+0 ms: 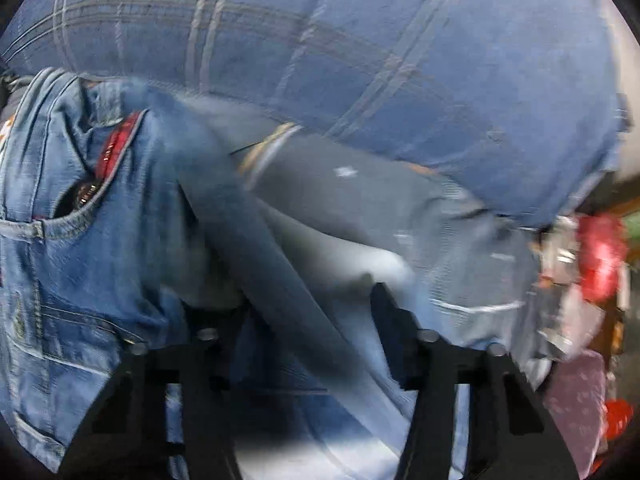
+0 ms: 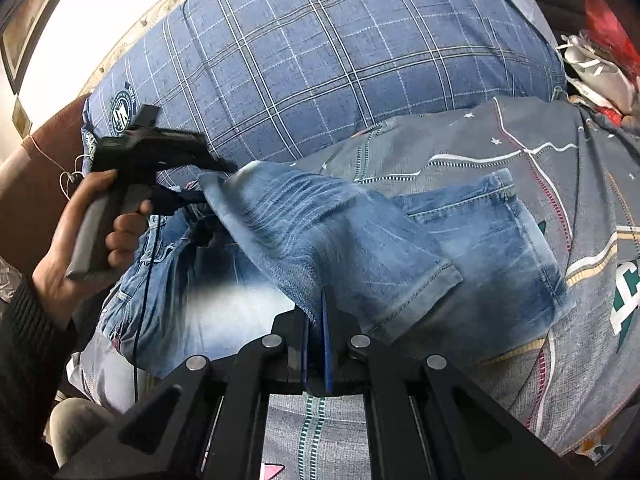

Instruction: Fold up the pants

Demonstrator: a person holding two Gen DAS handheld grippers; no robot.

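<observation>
Light blue jeans (image 2: 328, 232) lie on a grey patterned bedsheet (image 2: 520, 160), with one leg folded over toward the left. My right gripper (image 2: 325, 304) is shut on the hem edge of that leg. My left gripper (image 2: 218, 184) is seen in the right wrist view at the left, held by a hand, its jaws standing around the folded edge of the denim. In the left wrist view the left gripper (image 1: 308, 296) has its fingers wide apart with a band of denim (image 1: 256, 240) running between them; the waist with a pocket (image 1: 76, 216) and red trim is at the left.
A blue plaid pillow (image 2: 320, 60) lies behind the jeans. Red and white clutter (image 2: 600, 60) sits at the far right. A brown headboard or furniture edge (image 2: 36, 168) is at the left. The picture in the left wrist view is motion-blurred.
</observation>
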